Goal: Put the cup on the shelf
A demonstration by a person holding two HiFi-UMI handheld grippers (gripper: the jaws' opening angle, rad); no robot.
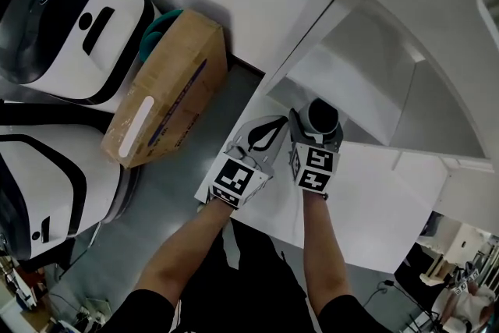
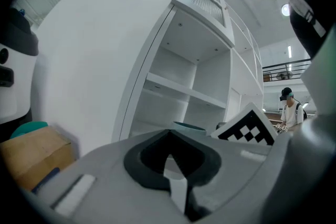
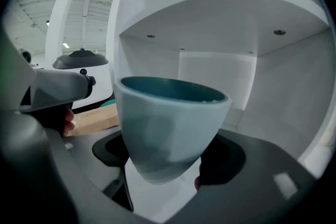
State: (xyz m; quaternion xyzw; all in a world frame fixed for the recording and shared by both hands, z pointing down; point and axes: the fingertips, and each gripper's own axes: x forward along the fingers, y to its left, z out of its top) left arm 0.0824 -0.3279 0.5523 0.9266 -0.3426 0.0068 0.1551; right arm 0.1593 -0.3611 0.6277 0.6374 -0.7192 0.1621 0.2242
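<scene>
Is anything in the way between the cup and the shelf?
No, nothing I can see. The right gripper holds the cup in front of the shelf, and the compartment ahead looks bare. The left gripper is beside it, not in front.

Robotics lab or test hall: large white-and-black machines (image 1: pixel 70 19) on grey floor (image 1: pixel 171 199), cardboard box (image 1: pixel 168 90), loose cables (image 1: pixel 387 286), white shelf unit (image 2: pixel 194 76), high ceiling (image 3: pixel 37 5), mezzanine railing (image 2: pixel 286 66), second person (image 2: pixel 289 107) in background.
</scene>
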